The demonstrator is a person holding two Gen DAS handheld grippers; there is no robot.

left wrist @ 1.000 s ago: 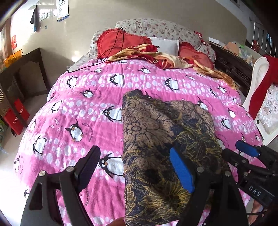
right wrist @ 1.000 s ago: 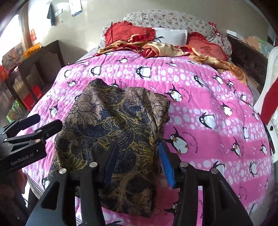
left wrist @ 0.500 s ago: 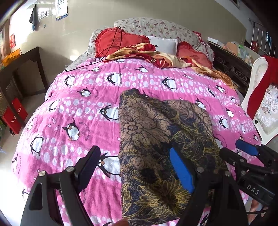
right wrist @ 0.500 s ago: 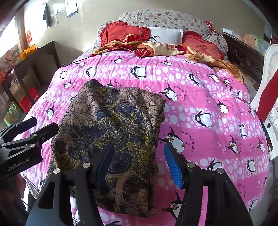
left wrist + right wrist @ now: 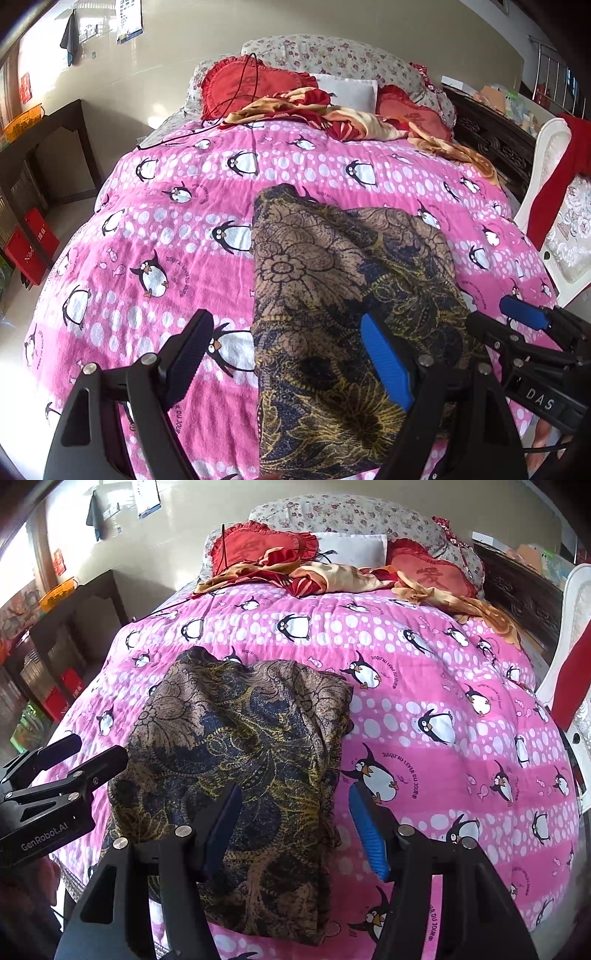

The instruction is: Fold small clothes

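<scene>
A dark brown, blue and gold patterned garment (image 5: 347,302) lies folded in a rough rectangle on the pink penguin blanket (image 5: 155,229), near the bed's front edge; it also shows in the right wrist view (image 5: 240,753). My left gripper (image 5: 284,350) is open and empty, hovering above the garment's left edge. My right gripper (image 5: 295,819) is open and empty above the garment's right edge. Each gripper appears in the other's view: the right one (image 5: 524,328), the left one (image 5: 70,753).
Red heart pillows (image 5: 251,88), a white pillow (image 5: 351,92) and a crumpled red-gold cloth (image 5: 332,576) lie at the head of the bed. A dark desk (image 5: 40,147) stands left, a white chair (image 5: 554,206) with red cloth stands right.
Both grippers have pulled back and up a little from the garment, still open. The garment lies unmoved on the blanket.
</scene>
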